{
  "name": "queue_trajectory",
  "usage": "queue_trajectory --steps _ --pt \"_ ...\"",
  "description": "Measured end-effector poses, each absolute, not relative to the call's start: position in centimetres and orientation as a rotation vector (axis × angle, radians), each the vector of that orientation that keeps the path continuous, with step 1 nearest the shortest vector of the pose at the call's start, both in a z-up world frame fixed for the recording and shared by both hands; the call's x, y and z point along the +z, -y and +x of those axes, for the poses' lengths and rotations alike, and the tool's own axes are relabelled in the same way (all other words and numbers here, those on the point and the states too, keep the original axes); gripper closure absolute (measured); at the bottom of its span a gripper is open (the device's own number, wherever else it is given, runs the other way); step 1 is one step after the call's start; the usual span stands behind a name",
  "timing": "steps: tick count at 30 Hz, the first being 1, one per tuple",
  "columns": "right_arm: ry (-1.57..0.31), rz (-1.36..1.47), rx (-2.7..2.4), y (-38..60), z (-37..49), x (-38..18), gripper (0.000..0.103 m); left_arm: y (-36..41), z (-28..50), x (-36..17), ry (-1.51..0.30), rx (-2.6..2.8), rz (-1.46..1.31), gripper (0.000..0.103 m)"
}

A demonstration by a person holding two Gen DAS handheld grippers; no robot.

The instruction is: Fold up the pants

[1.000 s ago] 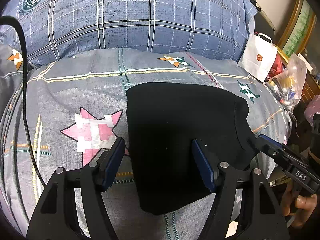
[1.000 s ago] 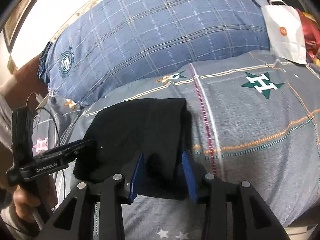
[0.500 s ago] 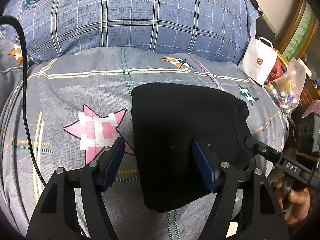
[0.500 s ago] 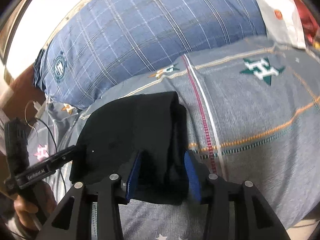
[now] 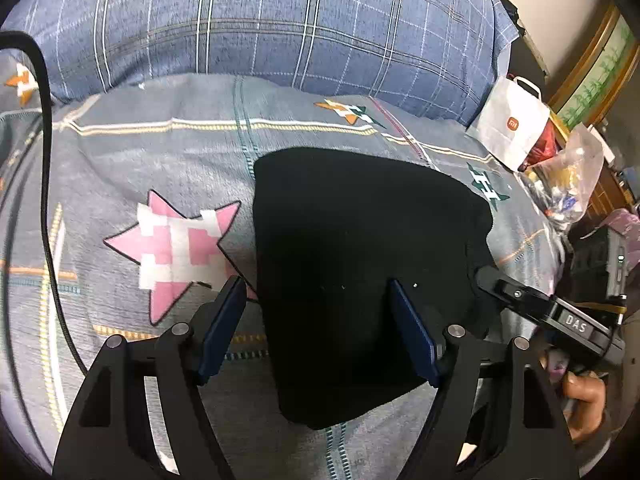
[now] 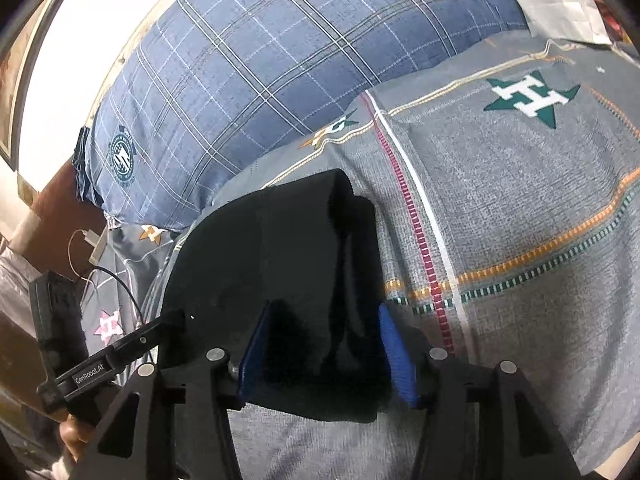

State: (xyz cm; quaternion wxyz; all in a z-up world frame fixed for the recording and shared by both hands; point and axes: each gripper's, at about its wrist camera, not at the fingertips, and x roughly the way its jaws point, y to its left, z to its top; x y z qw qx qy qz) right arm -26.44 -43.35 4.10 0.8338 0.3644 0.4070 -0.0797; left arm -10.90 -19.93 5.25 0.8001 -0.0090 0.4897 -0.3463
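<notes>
Black pants [image 5: 360,264] lie folded into a compact stack on the bed [image 5: 160,168], just below the plaid pillow [image 5: 260,20].

Left gripper [image 5: 316,324] straddles the stack's near-left edge, jaws wide & opening, not pinching.

Right gripper [image 6: 328,356] is at the opposite near corner, jaws opening w/ thick layers between, pads apparently clear.

Layer count & underside hidden; fabric too dark.

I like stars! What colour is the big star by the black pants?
The star is pink with white blocks; left wrist view shows it best.
</notes>
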Motion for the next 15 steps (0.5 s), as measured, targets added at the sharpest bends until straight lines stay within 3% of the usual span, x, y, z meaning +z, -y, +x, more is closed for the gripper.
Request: queue_trajectory --steps 11,15 --pt "-0.842 0.779 -0.112 43.2 -25.5 3.3 0.039 21.5 -10.5 3.8 -1.084 -0.778 -0.035 0.019" --pt "-0.848 0.672 -0.11 41.7 -25.3 4.5 0.053 21.7 -11.2 4.1 -1.045 -0.808 -0.007 0.024"
